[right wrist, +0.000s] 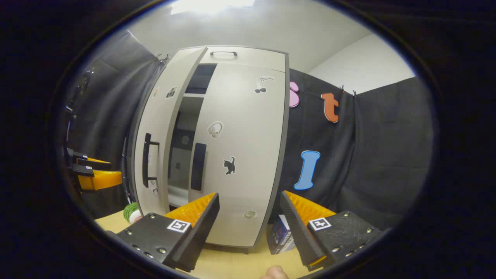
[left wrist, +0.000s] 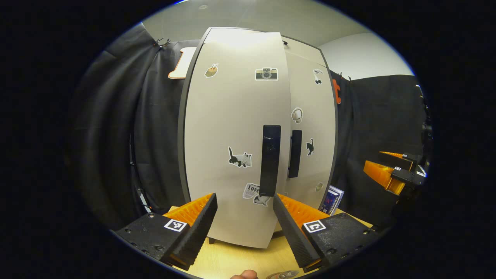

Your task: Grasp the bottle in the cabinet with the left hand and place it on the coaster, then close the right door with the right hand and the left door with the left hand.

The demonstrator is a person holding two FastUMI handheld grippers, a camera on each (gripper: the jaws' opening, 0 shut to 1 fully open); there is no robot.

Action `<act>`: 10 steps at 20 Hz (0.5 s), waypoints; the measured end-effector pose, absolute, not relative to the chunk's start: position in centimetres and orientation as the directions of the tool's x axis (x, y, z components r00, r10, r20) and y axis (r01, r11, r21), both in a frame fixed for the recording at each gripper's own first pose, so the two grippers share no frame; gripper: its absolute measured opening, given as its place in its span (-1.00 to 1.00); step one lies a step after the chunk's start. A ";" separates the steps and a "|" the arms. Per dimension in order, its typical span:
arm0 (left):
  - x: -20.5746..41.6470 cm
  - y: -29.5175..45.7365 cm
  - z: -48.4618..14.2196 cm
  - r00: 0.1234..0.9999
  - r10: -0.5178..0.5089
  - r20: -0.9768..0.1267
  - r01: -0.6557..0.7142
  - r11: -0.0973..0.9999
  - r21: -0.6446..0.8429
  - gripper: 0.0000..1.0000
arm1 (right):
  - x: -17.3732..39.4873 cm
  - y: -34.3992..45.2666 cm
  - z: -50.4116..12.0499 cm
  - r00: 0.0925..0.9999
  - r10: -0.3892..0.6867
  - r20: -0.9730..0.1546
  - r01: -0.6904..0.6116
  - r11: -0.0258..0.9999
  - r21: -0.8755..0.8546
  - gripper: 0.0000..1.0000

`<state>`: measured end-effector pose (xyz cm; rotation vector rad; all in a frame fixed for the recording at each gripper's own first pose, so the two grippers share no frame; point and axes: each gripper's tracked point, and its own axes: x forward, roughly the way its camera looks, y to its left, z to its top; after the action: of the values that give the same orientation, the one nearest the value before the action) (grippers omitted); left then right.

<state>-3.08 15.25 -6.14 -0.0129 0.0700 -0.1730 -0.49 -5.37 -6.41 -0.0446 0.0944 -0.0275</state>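
The pale cabinet [left wrist: 310, 116] stands on the wooden table. Its left door [left wrist: 232, 128] hangs ajar, swung out toward the camera, with a black handle [left wrist: 270, 161]. My left gripper [left wrist: 244, 195] is open just in front of this door, low down, its right finger under the handle. In the right gripper view the right door [right wrist: 240, 147] lies flush with the cabinet, and a dark gap [right wrist: 182, 147] shows between it and the left door [right wrist: 153, 155]. My right gripper [right wrist: 249, 195] is open before the right door's lower part. I cannot make out a bottle.
A small blue box [right wrist: 281, 234] stands on the table [right wrist: 232, 263] right of the cabinet, also seen as the box [left wrist: 332, 199]. A green and white round object [right wrist: 131, 212] peeks out left of the left door. Black cloth walls surround the cabinet.
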 end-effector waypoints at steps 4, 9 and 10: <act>-3.4 15.3 -6.2 0.984 -0.168 -0.067 0.167 0.986 -0.019 0.76 | -0.7 -5.2 -6.7 0.995 -0.024 -0.097 0.019 0.999 -0.051 0.86; -3.7 15.5 -6.2 0.984 -0.161 -0.071 0.160 0.987 -0.019 0.76 | -0.7 -5.0 -6.8 0.995 -0.018 -0.098 0.013 0.999 -0.052 0.86; -3.8 15.5 -6.2 0.985 -0.160 -0.071 0.159 0.987 -0.019 0.76 | -0.6 -5.0 -6.8 0.995 -0.017 -0.097 0.012 0.999 -0.051 0.86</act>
<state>-3.78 15.52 -6.20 -0.0129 0.0722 -0.1605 -0.60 -4.98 -6.76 -0.0499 0.0980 -0.0146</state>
